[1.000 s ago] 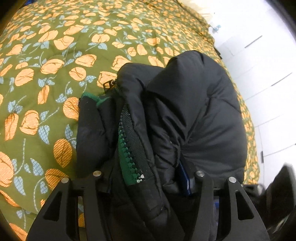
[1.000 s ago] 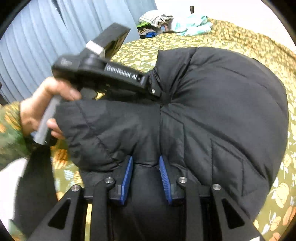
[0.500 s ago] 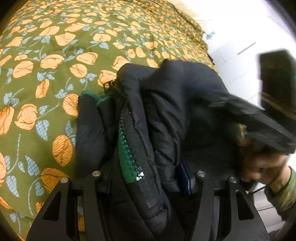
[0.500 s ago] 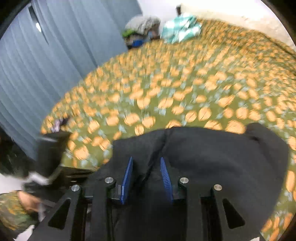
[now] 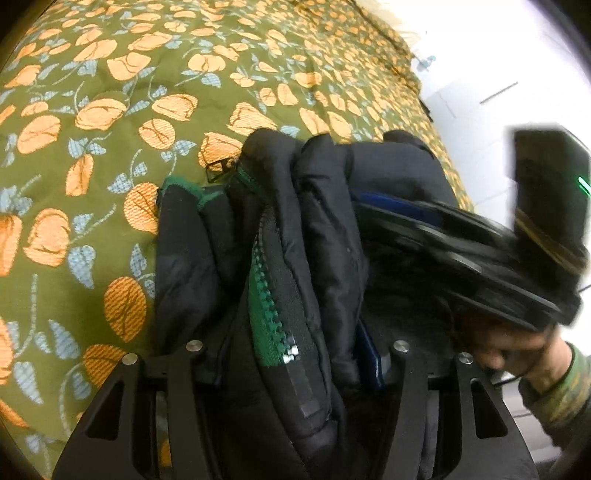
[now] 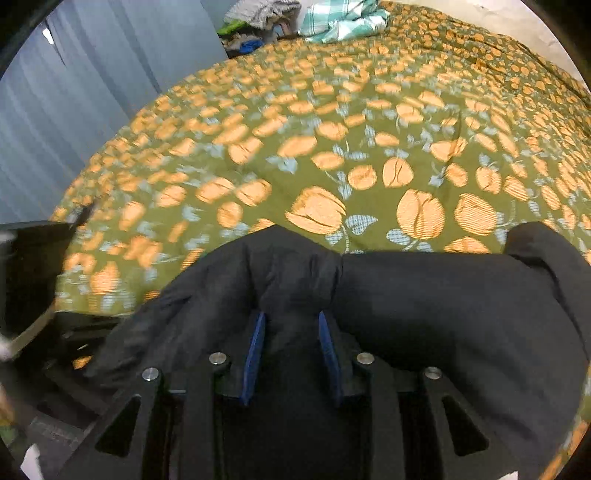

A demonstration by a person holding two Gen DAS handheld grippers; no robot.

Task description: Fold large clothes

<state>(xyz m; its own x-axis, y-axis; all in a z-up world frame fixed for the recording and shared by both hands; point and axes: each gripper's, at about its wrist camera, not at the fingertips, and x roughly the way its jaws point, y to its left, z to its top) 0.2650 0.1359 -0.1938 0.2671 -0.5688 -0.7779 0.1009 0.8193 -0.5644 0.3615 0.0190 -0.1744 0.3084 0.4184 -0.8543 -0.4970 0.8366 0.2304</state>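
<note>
A black puffer jacket (image 5: 325, 206) with a green zipper (image 5: 266, 310) lies bunched on the flowered bedspread (image 5: 147, 110). My left gripper (image 5: 284, 332) is shut on a thick bundle of it, zipper edge included; its fingertips are buried in the fabric. In the right wrist view the jacket (image 6: 443, 314) spreads low across the bed. My right gripper (image 6: 291, 321) has a raised fold between its blue pads (image 6: 255, 347), and its jaws are opening slightly. In the left wrist view, the right gripper (image 5: 369, 218) lies over the jacket's right side, held by a hand (image 5: 509, 350).
The olive bedspread (image 6: 369, 147) with orange flowers stretches far beyond the jacket. A pile of clothes (image 6: 266, 14) and a teal plaid cloth (image 6: 343, 18) sit at its far end. Grey curtains (image 6: 92, 92) hang on the left. A white wall (image 5: 498, 74) lies past the bed's edge.
The right gripper has swept sideways with its fold, and the puffed-up jacket now lies lower on the bed. That gripper and its hand have come into the left wrist view. The left gripper has stayed put.
</note>
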